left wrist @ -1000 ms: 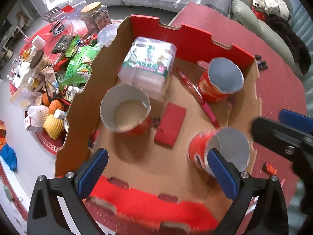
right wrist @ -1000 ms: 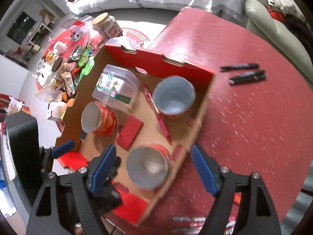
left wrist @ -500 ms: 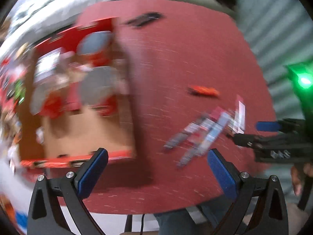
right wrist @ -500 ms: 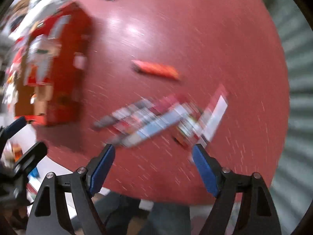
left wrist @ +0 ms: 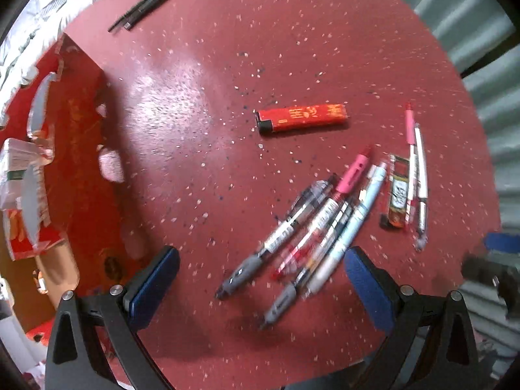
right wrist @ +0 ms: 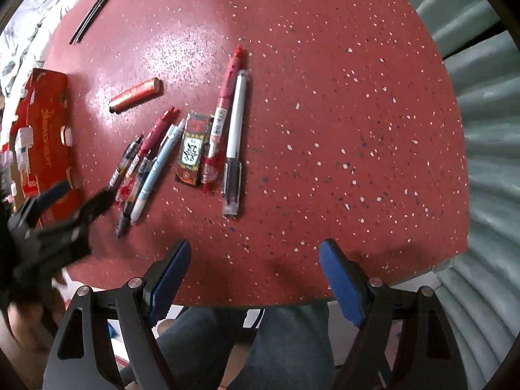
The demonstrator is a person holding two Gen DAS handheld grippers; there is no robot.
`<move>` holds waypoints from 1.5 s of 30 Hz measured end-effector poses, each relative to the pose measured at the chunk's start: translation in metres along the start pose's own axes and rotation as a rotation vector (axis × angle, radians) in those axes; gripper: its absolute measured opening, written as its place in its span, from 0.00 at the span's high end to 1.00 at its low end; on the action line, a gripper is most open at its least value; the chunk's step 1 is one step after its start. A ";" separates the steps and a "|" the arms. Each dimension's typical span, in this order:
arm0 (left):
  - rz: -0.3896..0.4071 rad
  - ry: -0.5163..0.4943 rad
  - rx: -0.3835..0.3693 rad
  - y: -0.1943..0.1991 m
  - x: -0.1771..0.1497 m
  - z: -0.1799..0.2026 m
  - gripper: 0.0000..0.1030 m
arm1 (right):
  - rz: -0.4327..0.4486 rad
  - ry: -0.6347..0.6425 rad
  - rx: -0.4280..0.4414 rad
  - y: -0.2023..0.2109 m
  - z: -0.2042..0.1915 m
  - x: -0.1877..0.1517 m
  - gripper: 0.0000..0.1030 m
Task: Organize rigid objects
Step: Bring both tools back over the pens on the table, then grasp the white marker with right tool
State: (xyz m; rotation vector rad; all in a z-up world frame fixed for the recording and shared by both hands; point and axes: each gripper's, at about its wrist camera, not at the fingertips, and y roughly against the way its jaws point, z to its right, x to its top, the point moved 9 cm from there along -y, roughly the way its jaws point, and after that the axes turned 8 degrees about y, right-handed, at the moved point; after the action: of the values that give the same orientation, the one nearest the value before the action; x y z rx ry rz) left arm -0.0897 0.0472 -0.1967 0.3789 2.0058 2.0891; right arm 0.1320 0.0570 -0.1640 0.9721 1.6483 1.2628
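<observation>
On the red speckled table point(left wrist: 292, 48) lies a loose bunch of several pens point(left wrist: 312, 224), a red lighter point(left wrist: 302, 117) beyond them, and a dark patterned lighter point(left wrist: 399, 195) beside two more pens point(left wrist: 417, 175). My left gripper point(left wrist: 261, 284) hangs open just above the near ends of the bunched pens, nothing between its blue pads. In the right wrist view the same pens point(right wrist: 146, 169), dark lighter point(right wrist: 192, 149) and a red and a white pen point(right wrist: 232, 130) lie ahead-left of my right gripper point(right wrist: 255, 279), which stands open over bare table near the front edge.
The red cardboard box point(left wrist: 81, 149) stands at the left with cups and a plastic tub inside. Black pens point(left wrist: 149, 1) lie at the far edge. A person's legs in jeans point(right wrist: 234, 341) show below the table edge. A grey ribbed wall point(right wrist: 487, 162) runs along the right.
Both grippers have swung away from over the box to the right side of the table and rolled, now hanging low above the pens and lighters. Both stay open.
</observation>
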 end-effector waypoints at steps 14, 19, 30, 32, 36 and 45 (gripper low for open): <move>-0.176 -0.013 -0.217 -0.028 -0.044 0.048 0.01 | -0.019 -0.006 0.017 -0.007 0.010 0.006 0.19; -0.124 0.037 -0.205 -0.013 -0.049 0.052 0.01 | 0.038 -0.215 0.023 -0.009 0.013 0.022 0.19; -0.077 0.226 -0.119 0.012 -0.048 -0.014 0.01 | 0.058 -0.255 -0.052 -0.038 0.020 0.063 0.19; -0.086 0.240 -0.117 0.012 -0.052 -0.018 0.01 | 0.052 -0.238 -0.071 -0.042 0.017 0.067 0.19; -0.095 0.239 -0.112 0.012 -0.061 -0.022 0.01 | 0.068 -0.215 -0.102 -0.042 0.006 0.075 0.19; -0.087 0.254 -0.109 0.017 -0.064 -0.033 0.01 | 0.051 -0.190 -0.119 -0.050 -0.005 0.077 0.19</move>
State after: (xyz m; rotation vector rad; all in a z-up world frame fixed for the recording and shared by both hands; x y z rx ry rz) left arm -0.0396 -0.0060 -0.1835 0.0065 1.9863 2.2762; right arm 0.0947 0.1162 -0.2237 1.0334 1.3952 1.2465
